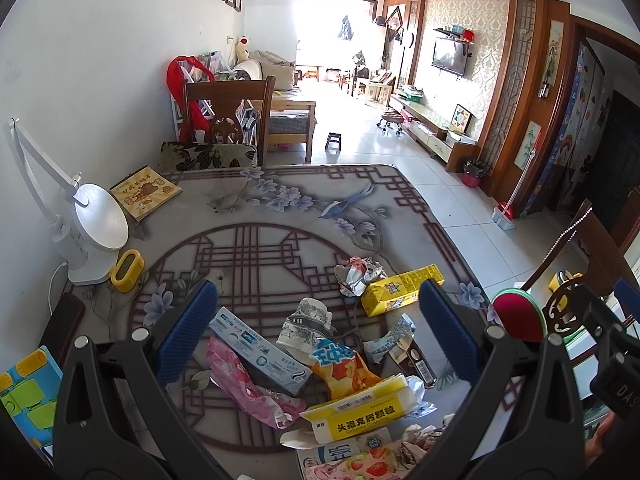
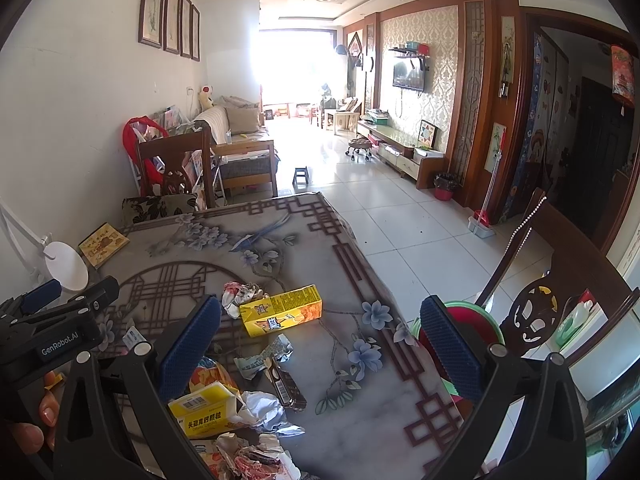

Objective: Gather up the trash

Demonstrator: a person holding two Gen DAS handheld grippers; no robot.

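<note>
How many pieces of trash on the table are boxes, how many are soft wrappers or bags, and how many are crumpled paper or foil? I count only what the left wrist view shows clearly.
Boxes: 3 – yellow snack box, toothpaste box, yellow medicine box
Soft wrappers or bags: 3 – pink bag, orange snack bag, brown wrapper
Crumpled paper or foil: 2 – foil ball, paper cup
Total: 8

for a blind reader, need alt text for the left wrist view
The left gripper hangs open over a patterned table strewn with trash: a yellow carton, toothpaste box, pink wrapper. A desk lamp stands at left.
</note>
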